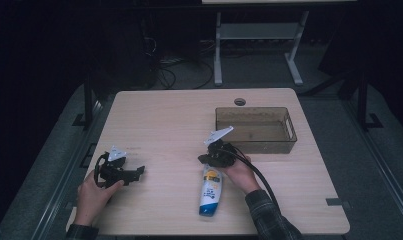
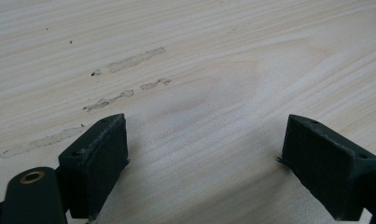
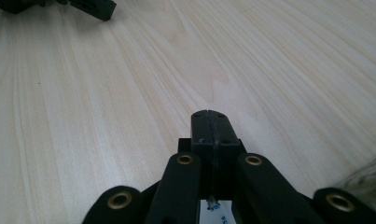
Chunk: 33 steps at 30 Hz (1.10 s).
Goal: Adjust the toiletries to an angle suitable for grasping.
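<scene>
Bottle (image 1: 210, 192) lies flat on the table (image 1: 164, 120), near the front edge, a bit right of centre. It's white with a blue end and a yellow/orange label patch. Long axis runs roughly front-to-back in the high view, slightly tilted: blue end points toward the person's side, the other end toward the right hand-held gripper (image 1: 205, 159).

High view: right hand (image 1: 240, 172) holds that gripper just above the bottle's far end; touching or just beside it, can't tell from here. A clear brown bin (image 1: 255, 131) sits behind and to the right, well apart from the bottle. Left hand-held gripper (image 1: 139, 171) rests low on the table at the left, well apart from the bottle.

Right gripper view adds what the high view can't: the right gripper's (image 3: 212, 126) jaws are pressed together, pads face to face, nothing pinched between them, pointing across bare wood. A sliver of white with blue print shows under the jaw base; the left gripper (image 3: 90, 8) shows at the top left.

Left gripper view: the left gripper's (image 2: 202, 149) jaws are spread wide, bare table with scuff marks (image 2: 129, 60) between them.
</scene>
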Motion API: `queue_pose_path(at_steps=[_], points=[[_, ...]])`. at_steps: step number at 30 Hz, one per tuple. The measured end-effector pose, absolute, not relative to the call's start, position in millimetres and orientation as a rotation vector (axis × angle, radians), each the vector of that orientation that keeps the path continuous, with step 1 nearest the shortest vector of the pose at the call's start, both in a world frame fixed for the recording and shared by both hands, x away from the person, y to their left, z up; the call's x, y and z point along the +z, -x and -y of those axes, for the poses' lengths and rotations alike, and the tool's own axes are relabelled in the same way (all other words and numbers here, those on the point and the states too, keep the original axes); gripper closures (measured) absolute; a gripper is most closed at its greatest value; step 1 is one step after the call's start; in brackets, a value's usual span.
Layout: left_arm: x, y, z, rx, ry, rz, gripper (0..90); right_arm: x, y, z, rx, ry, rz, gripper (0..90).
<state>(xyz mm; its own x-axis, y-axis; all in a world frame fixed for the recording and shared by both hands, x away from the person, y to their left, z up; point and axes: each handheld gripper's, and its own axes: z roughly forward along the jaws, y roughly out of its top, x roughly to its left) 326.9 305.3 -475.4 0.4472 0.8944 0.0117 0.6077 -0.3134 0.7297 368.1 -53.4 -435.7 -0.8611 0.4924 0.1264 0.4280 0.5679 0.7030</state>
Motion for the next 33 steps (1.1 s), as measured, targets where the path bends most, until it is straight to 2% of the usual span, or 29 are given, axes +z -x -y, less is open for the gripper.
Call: queue_pose_path(at_steps=[8,33], points=[[-475.4,-326.9,-305.3,0.557,-2.039,-1.253,13.0,-442.8,-369.8,54.8,1.139,-0.811,-2.723,90.0],[-475.4,-327.0,-305.3,0.558,-2.04,-1.252,13.0,-440.5,-349.6,97.5,1.084,-0.852,-2.7,90.0]])
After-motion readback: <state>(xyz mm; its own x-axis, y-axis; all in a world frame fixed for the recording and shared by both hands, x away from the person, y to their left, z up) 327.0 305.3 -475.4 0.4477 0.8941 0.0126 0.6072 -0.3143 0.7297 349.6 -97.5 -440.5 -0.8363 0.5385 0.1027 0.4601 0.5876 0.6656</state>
